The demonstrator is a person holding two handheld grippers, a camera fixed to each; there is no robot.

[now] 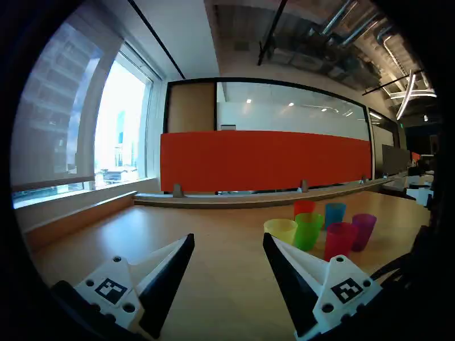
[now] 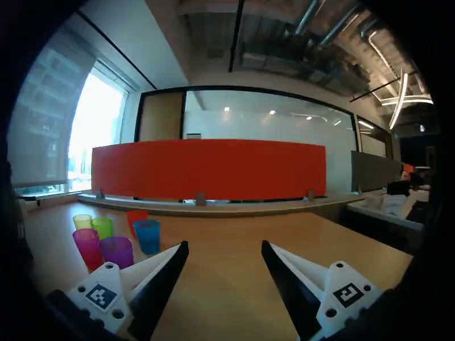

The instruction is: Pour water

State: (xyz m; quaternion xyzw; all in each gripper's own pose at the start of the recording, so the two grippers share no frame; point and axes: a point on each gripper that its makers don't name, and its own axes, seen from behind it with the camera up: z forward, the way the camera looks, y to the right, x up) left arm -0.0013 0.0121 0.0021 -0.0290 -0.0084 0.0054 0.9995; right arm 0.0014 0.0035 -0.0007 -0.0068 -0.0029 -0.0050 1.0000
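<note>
Several coloured plastic cups stand grouped on a wooden table. In the left gripper view they sit right of centre: a yellow cup [image 1: 280, 229], a green cup [image 1: 308, 229], a red cup [image 1: 303, 207], a blue cup [image 1: 334, 213], a pink cup [image 1: 340, 240] and a purple cup [image 1: 364, 230]. My left gripper [image 1: 227, 243] is open just left of the yellow cup, holding nothing. In the right gripper view the cups are at the left: yellow cup [image 2: 82, 221], green cup [image 2: 103, 227], red cup [image 2: 136, 218], blue cup [image 2: 148, 236], pink cup [image 2: 87, 246], purple cup [image 2: 116, 251]. My right gripper [image 2: 224, 249] is open, empty, right of them.
An orange divider panel [image 1: 264, 160] runs along the table's far edge [image 1: 256, 200]. Large windows [image 1: 116, 139] are at the left. More desks [image 2: 392, 207] with items stand at the right. Bare wooden tabletop [image 2: 227, 267] stretches ahead of both grippers.
</note>
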